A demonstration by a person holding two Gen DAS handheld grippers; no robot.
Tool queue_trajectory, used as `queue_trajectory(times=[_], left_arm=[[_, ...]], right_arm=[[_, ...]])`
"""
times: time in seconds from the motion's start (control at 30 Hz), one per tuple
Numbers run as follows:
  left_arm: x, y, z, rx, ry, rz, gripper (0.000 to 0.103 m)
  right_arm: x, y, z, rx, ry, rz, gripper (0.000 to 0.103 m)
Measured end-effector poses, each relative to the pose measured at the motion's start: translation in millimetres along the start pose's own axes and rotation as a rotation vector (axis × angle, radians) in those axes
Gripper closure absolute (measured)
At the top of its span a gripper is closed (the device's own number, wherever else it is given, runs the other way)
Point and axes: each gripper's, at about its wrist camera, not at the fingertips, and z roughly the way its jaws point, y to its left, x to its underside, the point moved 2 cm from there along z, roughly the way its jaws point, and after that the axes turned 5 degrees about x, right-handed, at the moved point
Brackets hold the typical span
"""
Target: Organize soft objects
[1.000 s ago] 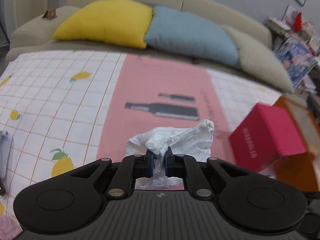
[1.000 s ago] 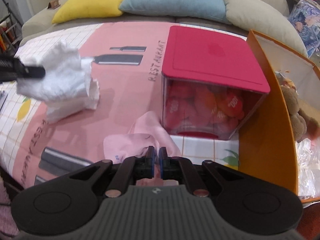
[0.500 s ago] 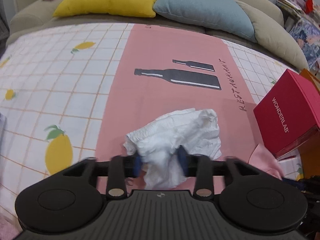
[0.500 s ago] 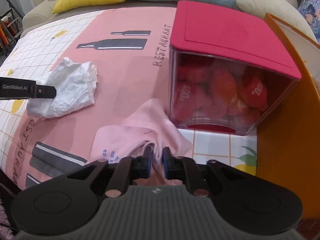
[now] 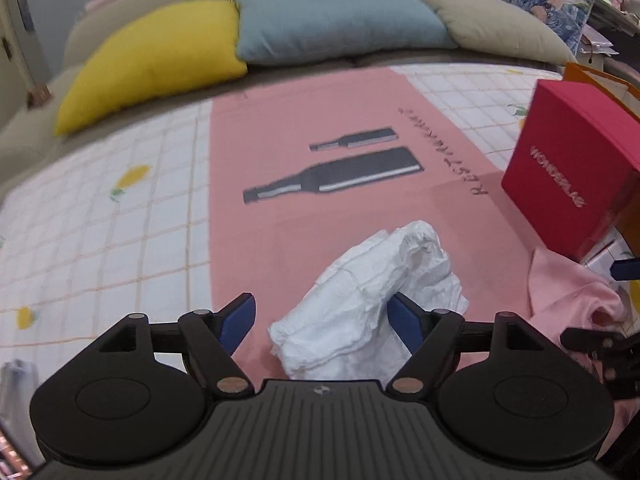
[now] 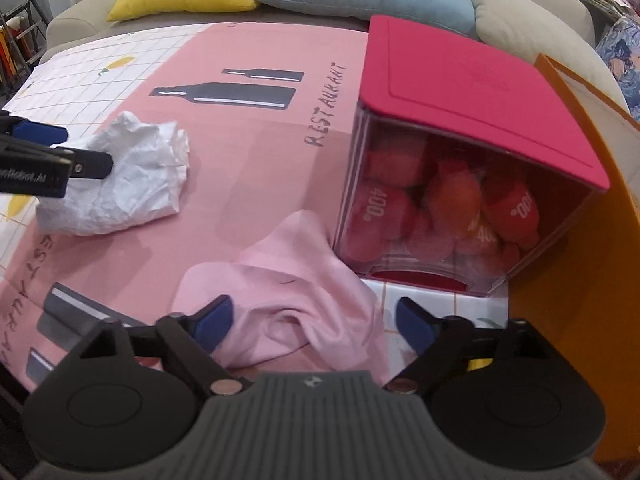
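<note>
A crumpled white cloth lies on the pink part of the tablecloth. My left gripper stands over it, jaws opening wide, and the cloth rests loose between them. That cloth also shows at the left of the right wrist view, with the left gripper's fingers beside it. A pink cloth lies rumpled on the table in front of the red-lidded box. My right gripper hangs over it, jaws opening, pads clear of the fabric.
The clear box with a red lid holds red and orange soft items. An orange bag stands to its right. Yellow, blue and beige cushions line the sofa behind the table. The chequered lemon-print cloth spreads to the left.
Both grippers have opened and sunk toward the table. The white cloth was let go and lies flat; the pink cloth was released and rests on the table.
</note>
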Motion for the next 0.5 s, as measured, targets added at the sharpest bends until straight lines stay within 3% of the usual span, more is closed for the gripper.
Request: queue_trajectory(times=[0.37, 0.5], left_arm=[[4.3, 5.8, 27.4, 0.099, 0.036, -0.084, 0.012], [5.8, -3.3, 26.2, 0.089, 0.028, -0.067, 0.017]], right_arm=[[6.3, -3.6, 7.8, -0.036, 0.016, 0.024, 0.013], [7.0, 2.8, 2.7, -0.044, -0.002, 0.008, 0.023]])
